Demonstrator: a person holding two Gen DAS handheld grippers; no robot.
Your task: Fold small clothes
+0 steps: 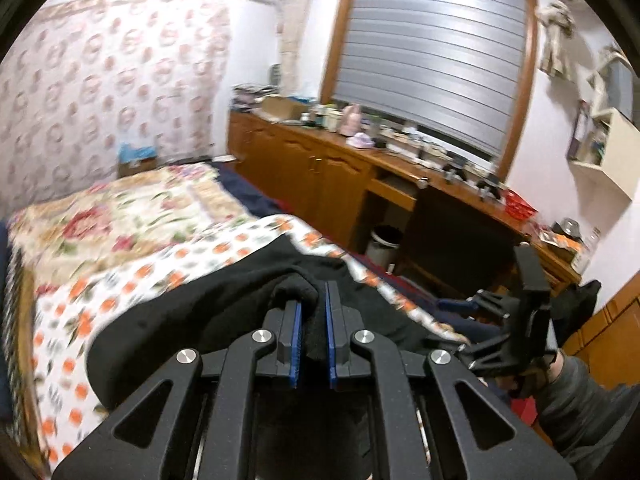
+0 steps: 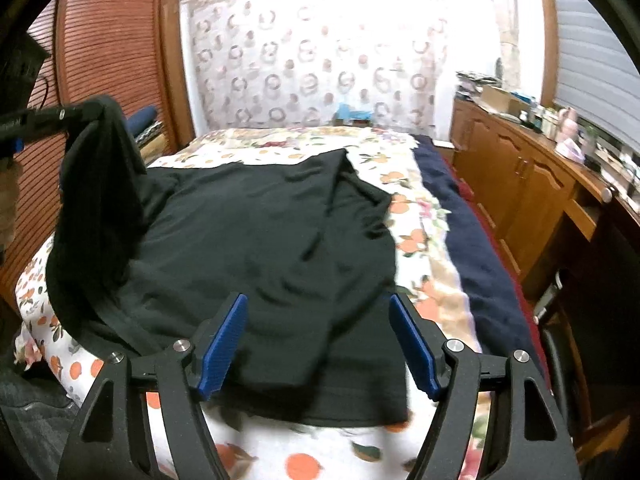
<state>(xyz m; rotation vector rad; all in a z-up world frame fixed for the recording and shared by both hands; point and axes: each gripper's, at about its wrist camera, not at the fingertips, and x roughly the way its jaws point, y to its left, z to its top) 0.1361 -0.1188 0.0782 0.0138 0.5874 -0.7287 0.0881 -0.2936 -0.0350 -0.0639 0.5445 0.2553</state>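
Observation:
A black garment (image 2: 256, 240) lies spread on the orange-patterned sheet (image 2: 300, 460) of the bed. My left gripper (image 1: 313, 300) is shut on a bunched fold of the black garment (image 1: 160, 328) and holds its left edge lifted; it also shows in the right wrist view (image 2: 80, 114) at the upper left, with cloth hanging from it. My right gripper (image 2: 318, 304) is open and empty, low over the garment's near hem. It also shows in the left wrist view (image 1: 520, 320) at the right, off the bed's edge.
A floral quilt (image 1: 120, 216) covers the far bed. A dark blue blanket (image 2: 472, 248) runs along the bed's right side. A wooden cabinet with a cluttered top (image 1: 340, 160) stands under the window. A slatted wooden door (image 2: 108, 52) is at the left. A bin (image 1: 384, 242) stands beside the desk.

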